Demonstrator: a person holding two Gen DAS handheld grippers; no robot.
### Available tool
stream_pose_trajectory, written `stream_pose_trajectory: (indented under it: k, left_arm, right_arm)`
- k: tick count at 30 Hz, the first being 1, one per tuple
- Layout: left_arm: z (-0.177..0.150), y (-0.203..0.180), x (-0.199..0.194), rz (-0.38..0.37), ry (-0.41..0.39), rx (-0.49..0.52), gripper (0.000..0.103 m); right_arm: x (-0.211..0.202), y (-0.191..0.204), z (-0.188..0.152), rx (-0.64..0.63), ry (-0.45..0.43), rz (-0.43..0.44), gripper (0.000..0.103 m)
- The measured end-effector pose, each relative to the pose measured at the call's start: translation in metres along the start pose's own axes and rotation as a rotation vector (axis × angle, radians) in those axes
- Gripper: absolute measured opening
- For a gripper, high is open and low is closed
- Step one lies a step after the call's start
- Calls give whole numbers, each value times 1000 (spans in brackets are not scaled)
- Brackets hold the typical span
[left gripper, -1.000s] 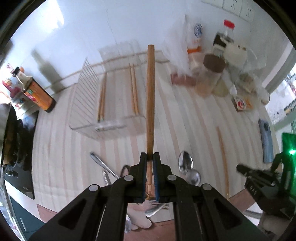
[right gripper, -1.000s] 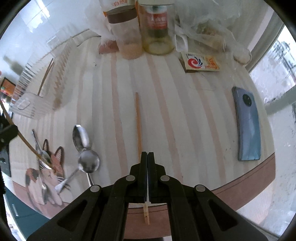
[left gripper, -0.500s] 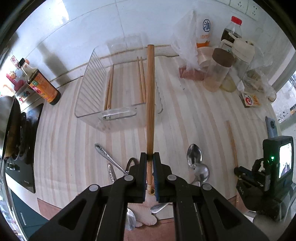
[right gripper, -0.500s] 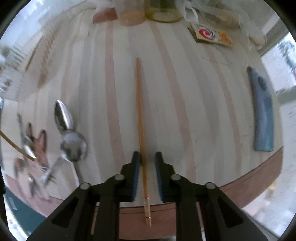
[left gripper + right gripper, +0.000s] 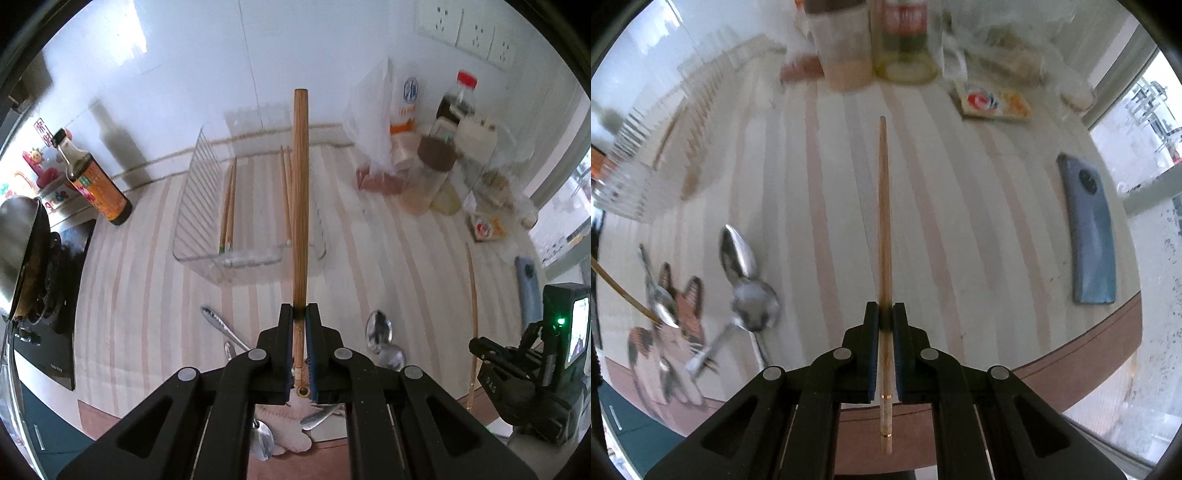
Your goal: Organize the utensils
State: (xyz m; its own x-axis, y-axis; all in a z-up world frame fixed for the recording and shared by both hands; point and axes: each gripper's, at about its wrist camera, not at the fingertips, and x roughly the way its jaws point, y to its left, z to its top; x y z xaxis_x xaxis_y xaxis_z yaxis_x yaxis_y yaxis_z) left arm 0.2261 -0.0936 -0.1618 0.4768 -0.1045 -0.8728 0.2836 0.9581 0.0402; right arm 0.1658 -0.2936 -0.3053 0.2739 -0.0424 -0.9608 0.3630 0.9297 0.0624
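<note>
Scanning from the left of my left wrist view, I see a soy sauce bottle by the stove, then the clear organizer tray with chopstick pairs lying inside. My left gripper is clamped on a thick wooden handle that juts out over the tray's right part. Spoons lie on the striped counter just right of it. On the right wrist view, my right gripper has its jaws pinched on a single chopstick, a blue phone lying flat well to the right near the counter's edge.
</note>
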Motion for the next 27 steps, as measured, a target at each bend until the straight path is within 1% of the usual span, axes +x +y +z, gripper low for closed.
stream_pose_trajectory:
  k: [5,9,13,16,18,20,22,24,27]
  left_arm:
    - [17,9,-26,-28,-53,-27,4]
    - [33,23,-42,-44,-84,-59,4]
    - [53,45,-56,-51,-116,-104,4]
    - [71,65,-62,-57,-127,-135,4]
    - [85,77,-60,-62,-120,-145,4]
    - [99,88,-55,-65,-106,-147,4]
    - [115,100,-42,-71,-77,-152,4]
    - [129,111,-23,-86,-27,-162,4]
    - [146,124,17,-130,80,-172,5]
  right_arm:
    - [-44,-3,14,19,-78,63,7]
    - [-81,8,30,9,-136,138,7]
    - [-113,44,55,-25,-179,245,7]
    - [-127,73,78,-57,-191,332,7]
    - [-133,97,96,-82,-193,381,7]
    - [-133,121,114,-111,-190,403,7]
    - [-128,145,134,-135,-169,421,7]
    - [-121,163,149,-142,-144,429,7]
    - [-97,185,173,-149,-98,423,7]
